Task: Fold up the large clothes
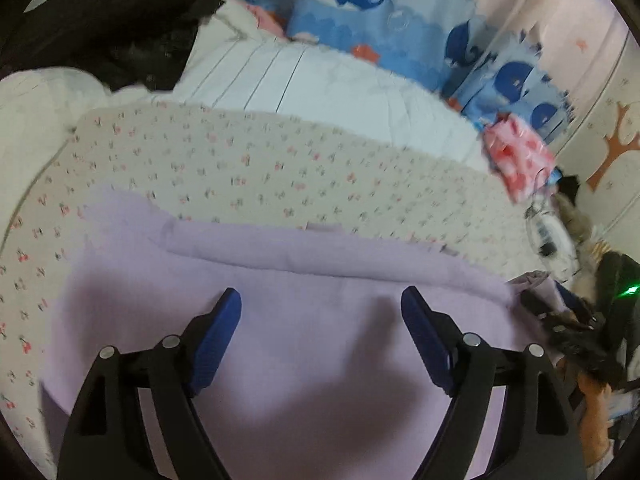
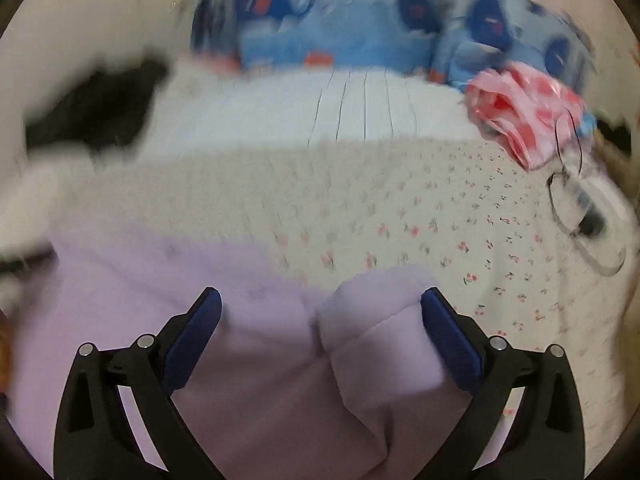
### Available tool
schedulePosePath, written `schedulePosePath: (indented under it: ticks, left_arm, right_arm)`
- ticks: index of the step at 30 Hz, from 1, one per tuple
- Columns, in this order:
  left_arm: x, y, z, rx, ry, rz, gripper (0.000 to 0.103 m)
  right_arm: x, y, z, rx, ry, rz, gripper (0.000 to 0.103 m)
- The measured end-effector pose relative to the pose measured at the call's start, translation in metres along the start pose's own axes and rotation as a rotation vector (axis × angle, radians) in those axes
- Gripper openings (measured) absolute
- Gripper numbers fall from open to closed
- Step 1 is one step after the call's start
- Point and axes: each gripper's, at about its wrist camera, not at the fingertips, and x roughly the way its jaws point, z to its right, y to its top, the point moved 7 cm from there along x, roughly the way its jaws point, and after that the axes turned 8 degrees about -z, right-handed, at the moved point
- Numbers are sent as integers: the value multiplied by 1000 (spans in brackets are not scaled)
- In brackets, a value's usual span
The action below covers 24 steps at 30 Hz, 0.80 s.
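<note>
A lilac garment [image 1: 280,320] lies spread on a cherry-print bed sheet [image 1: 240,168], with a folded strip along its far edge. My left gripper [image 1: 322,304] is open and empty, just above the middle of the garment. In the right wrist view the same lilac garment [image 2: 256,340] shows a rounded fold or bulge [image 2: 380,304] near its right edge. My right gripper [image 2: 320,304] is open, its jaws standing either side of that bulge, not closed on it. This view is motion-blurred.
A black garment [image 1: 120,20] lies at the far left on a white striped quilt [image 1: 320,84]. Whale-print blue pillows [image 1: 380,12] line the back. A pink patterned cloth [image 1: 516,156] and a pair of glasses [image 2: 576,208] lie at the right, near the wall.
</note>
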Motion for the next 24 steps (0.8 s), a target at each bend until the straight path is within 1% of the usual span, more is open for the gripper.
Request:
schedulePosePath:
  ticks: [1,2,3,6,8,10,11,13,15,17,18,20,21,22,23,24]
  left_arm:
    - [5,-2,-1,0,12,1,79]
    - [7,-2,-2,-3,15,16,79]
    - [8,0,-4,-4,28,30,79]
    - [16,6,-9,9,84,44,80]
    - [24,6,-13,3,97,40,82]
    - [28,3,-14,14,123,46,83]
    - [29,1,-13,23,135,50,83]
    - [29,-2,-12,35,148,55,83]
    - [28,-3,-12,39,148,60,83]
    - [27,-3,-12,36,146,60,83]
    - [27,-3,-12,37,147,59,83]
    - [27,-2,-12,38,148,59,83]
    - [27,-2,-12,38,146,60,83]
    - [27,-3,-11,35,141,60,83]
    - [25,-2,-11,30,128,64,83]
    - [23,-1,-10,28,122,72,83]
  right_arm:
    - [17,-2,1,7,6,-42,97]
    - [30,-1,6,53,46,-68,97]
    - [41,1,15,105,60,-80,97]
    - [65,6,20,110,17,-132,97]
    - [74,11,21,118,22,-154,97]
    - [76,13,25,152,66,-170,97]
    - [73,14,30,174,91,-162,97]
    - [41,23,47,249,149,-76,94]
    - [-5,18,54,280,187,21,94]
    - [-40,6,51,237,169,76,94]
    - [-50,-4,45,190,133,79,94]
    - [-47,-21,38,119,50,48,96]
    - [-27,-32,37,102,15,-7,96]
    - [-7,-41,38,115,28,-56,97]
    - [11,-47,39,145,79,-89,97]
    - [22,-49,44,186,111,-100,97]
